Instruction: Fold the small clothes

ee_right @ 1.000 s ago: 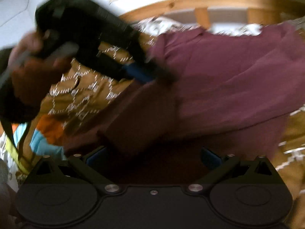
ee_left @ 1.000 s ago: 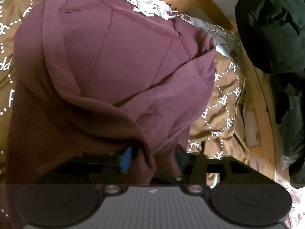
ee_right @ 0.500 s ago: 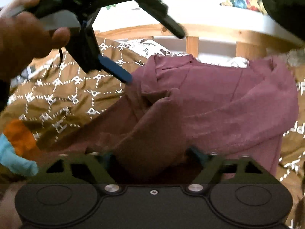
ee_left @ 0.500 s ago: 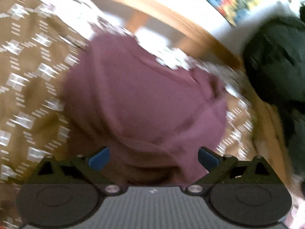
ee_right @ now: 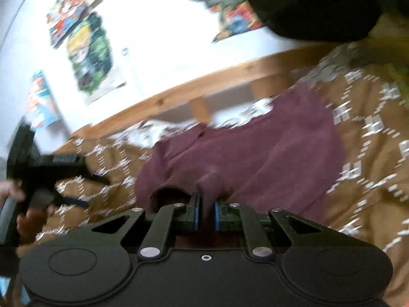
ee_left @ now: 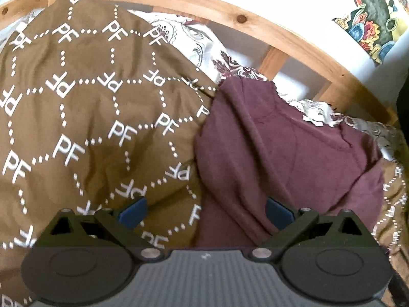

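A maroon garment [ee_left: 281, 153] lies bunched on the brown blanket, at the right of the left wrist view. My left gripper [ee_left: 205, 213] is open over the garment's left edge, and neither blue pad presses on anything. In the right wrist view a hand holds the left gripper [ee_right: 87, 190] out at the far left, apart from the cloth. My right gripper [ee_right: 206, 213] is at the near edge of the maroon garment [ee_right: 255, 153]. Its jaws are closing, with a raised fold of the fabric pinched between the blue pads.
A brown blanket [ee_left: 89, 115] printed with white letters covers the bed. A white patterned sheet [ee_left: 194, 41] shows beyond it. A wooden bed rail [ee_left: 255, 23] runs along the back, with posters [ee_right: 89, 53] on the wall and dark clothing [ee_right: 306, 2] at the upper right.
My left gripper let go of the maroon fabric, opened wide and swung left over the blanket. My right gripper went from wide open to pinching a fold of the garment, and it tilted.
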A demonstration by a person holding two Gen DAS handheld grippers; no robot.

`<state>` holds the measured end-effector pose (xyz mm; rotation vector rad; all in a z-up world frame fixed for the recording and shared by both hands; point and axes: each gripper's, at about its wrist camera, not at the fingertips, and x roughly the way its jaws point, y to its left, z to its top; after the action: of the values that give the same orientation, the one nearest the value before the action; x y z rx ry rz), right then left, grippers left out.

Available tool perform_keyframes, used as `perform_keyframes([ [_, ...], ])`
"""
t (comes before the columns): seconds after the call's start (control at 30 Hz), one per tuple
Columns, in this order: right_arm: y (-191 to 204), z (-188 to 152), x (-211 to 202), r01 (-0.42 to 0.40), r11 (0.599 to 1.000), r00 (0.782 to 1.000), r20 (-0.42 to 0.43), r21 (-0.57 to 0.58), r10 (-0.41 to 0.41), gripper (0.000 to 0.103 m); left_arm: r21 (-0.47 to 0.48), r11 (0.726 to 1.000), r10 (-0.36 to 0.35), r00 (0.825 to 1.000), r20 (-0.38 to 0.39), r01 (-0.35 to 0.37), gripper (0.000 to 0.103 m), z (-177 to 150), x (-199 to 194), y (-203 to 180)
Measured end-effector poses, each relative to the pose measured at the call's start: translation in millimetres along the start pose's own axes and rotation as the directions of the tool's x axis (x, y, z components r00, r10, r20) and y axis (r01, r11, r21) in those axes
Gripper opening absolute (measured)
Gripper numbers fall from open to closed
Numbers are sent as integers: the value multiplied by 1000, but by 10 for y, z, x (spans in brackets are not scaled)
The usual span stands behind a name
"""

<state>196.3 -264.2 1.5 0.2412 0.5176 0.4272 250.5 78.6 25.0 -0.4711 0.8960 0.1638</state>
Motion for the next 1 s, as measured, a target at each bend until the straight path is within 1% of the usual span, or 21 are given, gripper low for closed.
perform_keyframes([
  [0.03, -41, 3, 2, 14, 1000, 1000, -7, 22, -14, 21, 14, 1000, 10, 1000, 10, -10, 101, 22, 36, -14],
  [0.1, -142, -23, 4, 15, 996, 1000, -22, 87, -13, 45, 44, 999, 24, 999, 29, -25, 101, 72, 106, -43],
  [0.13, -174, -41, 19, 13, 994, 999, -32, 110, -9, 49, 60, 998, 31, 999, 34, -33, 101, 105, 147, -77],
  [0.17, -190, -72, 30, 12, 992, 999, -36, 122, -7, 58, 80, 996, 39, 998, 39, -42, 101, 134, 193, -117],
  [0.2, -209, -109, 36, 6, 991, 999, -36, 131, -1, 61, 105, 993, 49, 998, 45, -53, 101, 167, 240, -167],
  [0.23, -226, -136, 52, -11, 991, 999, -38, 136, 16, 67, 129, 989, 61, 997, 53, -67, 101, 197, 272, -216],
  [0.27, -217, -180, 64, -27, 990, 999, -38, 136, 32, 75, 155, 984, 75, 995, 63, -84, 101, 235, 317, -273],
  [0.3, -208, -208, 70, -35, 991, 999, -37, 132, 40, 81, 180, 979, 88, 993, 73, -100, 101, 270, 366, -319],
  [0.37, -169, -277, 141, -15, 993, 998, -59, 114, 22, 82, 222, 967, 108, 990, 91, -126, 101, 345, 462, -396],
  [0.43, -142, -312, 223, 34, 996, 997, -79, 78, -28, 82, 250, 958, 120, 988, 99, -141, 101, 428, 576, -452],
  [0.5, -154, -354, 264, 77, 996, 994, -77, 34, -74, 82, 278, 950, 122, 988, 94, -144, 100, 499, 701, -495],
  [0.57, -201, -393, 295, 96, 995, 993, -71, 1, -96, 82, 296, 944, 122, 988, 91, -143, 97, 571, 816, -531],
  [0.63, -283, -408, 330, 79, 997, 994, -77, 6, -78, 80, 305, 941, 120, 987, 103, -147, 97, 663, 919, -560],
  [0.73, -382, -417, 377, 52, 998, 993, -103, 26, -49, 77, 280, 945, 140, 983, 123, -169, 96, 781, 1050, -567],
  [0.8, -412, -433, 404, 55, 998, 992, -113, 8, -53, 69, 268, 948, 144, 983, 116, -171, 92, 852, 1163, -565],
  [0.87, -443, -450, 436, 58, 998, 990, -126, -8, -59, 63, 266, 948, 152, 983, 101, -174, 88, 901, 1281, -578],
  [0.93, -476, -457, 448, 54, 998, 990, -131, -8, -55, 60, 263, 948, 158, 982, 105, -181, 87, 924, 1356, -587],
  [1.0, -491, -457, 451, 50, 999, 990, -131, -14, -52, 57, 251, 949, 162, 979, 127, -189, 86, 932, 1377, -604],
])
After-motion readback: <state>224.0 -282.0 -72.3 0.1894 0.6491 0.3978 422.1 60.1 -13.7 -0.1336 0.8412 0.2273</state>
